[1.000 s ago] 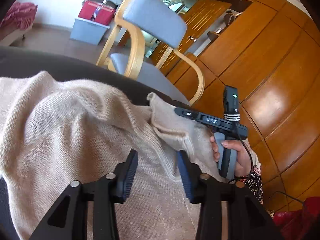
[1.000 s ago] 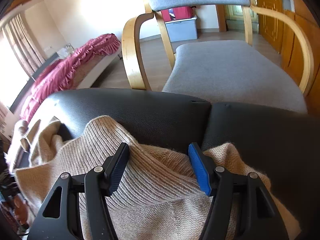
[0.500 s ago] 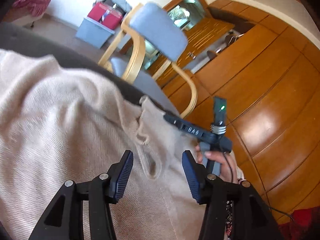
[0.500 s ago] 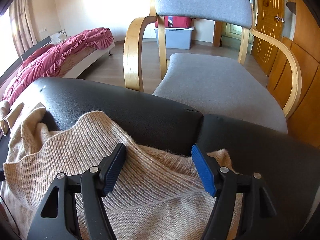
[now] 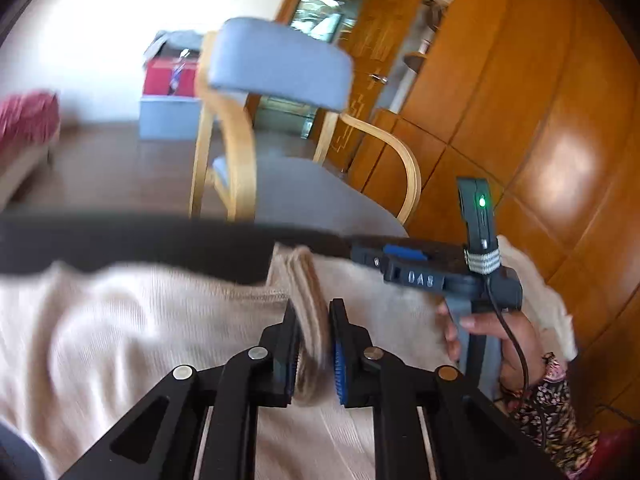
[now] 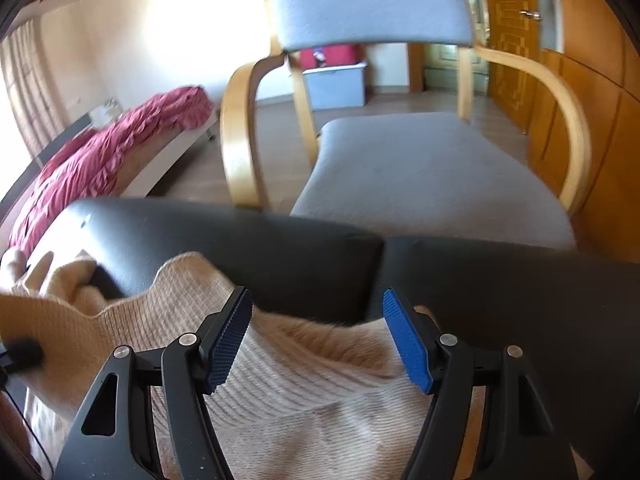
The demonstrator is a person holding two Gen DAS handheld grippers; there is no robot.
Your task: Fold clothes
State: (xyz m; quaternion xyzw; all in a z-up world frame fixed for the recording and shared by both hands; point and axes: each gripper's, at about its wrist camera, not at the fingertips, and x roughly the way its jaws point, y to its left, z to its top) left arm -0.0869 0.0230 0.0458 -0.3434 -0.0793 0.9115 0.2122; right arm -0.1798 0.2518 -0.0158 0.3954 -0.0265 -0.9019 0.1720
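Item: beige ribbed-knit sweater (image 5: pixel 120 320), lying spread and rumpled over a black padded leather bench (image 6: pixel 240 240), its ribbed edge bunched into a ridge. Surroundings: grey-cushioned bentwood armchair (image 6: pixel 420 160) just beyond the bench; bed with crimson ruffled cover (image 6: pixel 112 156); orange wooden cabinets (image 5: pixel 540 100). Left gripper (image 5: pixel 314 320): jaws had just been closing and pinched the raised fold of sweater. Right gripper (image 6: pixel 316 328): jaws spread wide over the sweater's edge, gripping nothing, held in a hand (image 5: pixel 504 340) with a floral sleeve (image 5: pixel 556 408).
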